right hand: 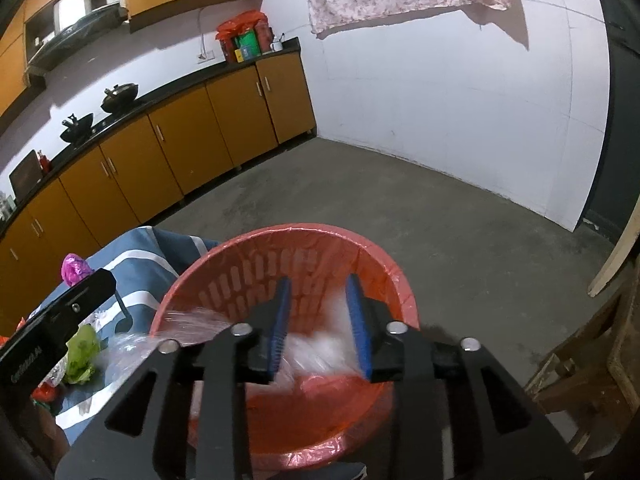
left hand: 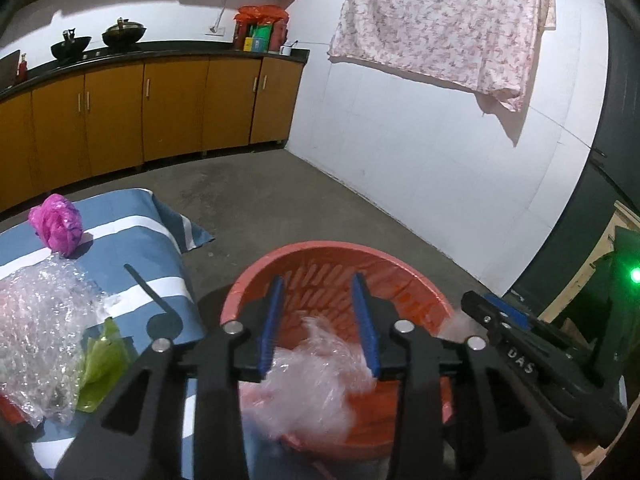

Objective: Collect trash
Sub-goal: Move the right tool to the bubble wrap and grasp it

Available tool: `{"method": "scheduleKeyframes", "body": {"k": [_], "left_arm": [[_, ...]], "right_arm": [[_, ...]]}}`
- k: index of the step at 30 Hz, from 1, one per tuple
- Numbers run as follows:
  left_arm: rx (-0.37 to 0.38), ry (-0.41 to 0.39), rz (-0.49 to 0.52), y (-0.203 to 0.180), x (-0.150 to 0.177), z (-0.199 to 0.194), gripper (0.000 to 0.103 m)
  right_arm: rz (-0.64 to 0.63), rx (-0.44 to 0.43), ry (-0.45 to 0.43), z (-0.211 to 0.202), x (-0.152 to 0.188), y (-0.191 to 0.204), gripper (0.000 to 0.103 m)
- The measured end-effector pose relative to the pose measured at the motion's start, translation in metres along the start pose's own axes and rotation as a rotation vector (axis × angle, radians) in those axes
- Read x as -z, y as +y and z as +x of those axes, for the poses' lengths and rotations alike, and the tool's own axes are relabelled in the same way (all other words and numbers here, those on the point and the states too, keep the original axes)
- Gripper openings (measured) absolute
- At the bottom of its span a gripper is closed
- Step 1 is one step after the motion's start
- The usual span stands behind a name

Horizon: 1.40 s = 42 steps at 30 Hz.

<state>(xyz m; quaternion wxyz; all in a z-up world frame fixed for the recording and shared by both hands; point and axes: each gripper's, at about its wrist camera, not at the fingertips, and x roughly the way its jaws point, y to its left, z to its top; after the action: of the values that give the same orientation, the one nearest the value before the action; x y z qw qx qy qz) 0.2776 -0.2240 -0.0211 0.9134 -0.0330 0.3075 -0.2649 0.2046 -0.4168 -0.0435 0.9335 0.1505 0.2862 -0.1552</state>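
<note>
A red slatted basket (left hand: 320,252) with a red liner stands beside the table; it also shows in the right wrist view (right hand: 280,234). Both grippers hover over it. My left gripper (left hand: 320,320) is open, with crumpled clear plastic (left hand: 316,384) below and between its blue pads inside the basket. My right gripper (right hand: 318,320) is open over the same clear plastic (right hand: 316,354), which looks blurred. On the blue striped cloth (left hand: 132,240) lie a pink plastic bag (left hand: 56,226), bubble wrap (left hand: 40,328) and a green wrapper (left hand: 100,372).
Orange kitchen cabinets (left hand: 172,108) with woks on the dark counter line the back wall. A floral sheet (left hand: 440,20) hangs on the white wall. A wooden stool (right hand: 592,376) stands right of the basket. The concrete floor (right hand: 400,208) lies beyond.
</note>
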Motion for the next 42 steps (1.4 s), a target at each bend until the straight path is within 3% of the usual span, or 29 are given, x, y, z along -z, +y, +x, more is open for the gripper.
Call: {"method": "scheduleKeyframes", "body": {"k": [12, 24, 34, 42], "left_arm": [[-0.085, -0.042, -0.004, 0.025, 0.003, -0.037, 0.058], [-0.256, -0.103, -0.04, 0.087, 0.031, -0.123, 0.077], [-0.523, -0.133, -0.097, 0.173, 0.077, -0.21, 0.083], [-0.645, -0.12, -0.238, 0.242, 0.112, -0.257, 0.086]], "right_arm": [[-0.028, 0.005, -0.032, -0.015, -0.005, 0.008, 0.043], [-0.115, -0.084, -0.033, -0.033, 0.013, 0.062, 0.049], [-0.295, -0.302, 0.028, -0.051, 0.053, 0.167, 0.049], [-0.451, -0.45, 0.07, -0.058, 0.091, 0.25, 0.049]]}}
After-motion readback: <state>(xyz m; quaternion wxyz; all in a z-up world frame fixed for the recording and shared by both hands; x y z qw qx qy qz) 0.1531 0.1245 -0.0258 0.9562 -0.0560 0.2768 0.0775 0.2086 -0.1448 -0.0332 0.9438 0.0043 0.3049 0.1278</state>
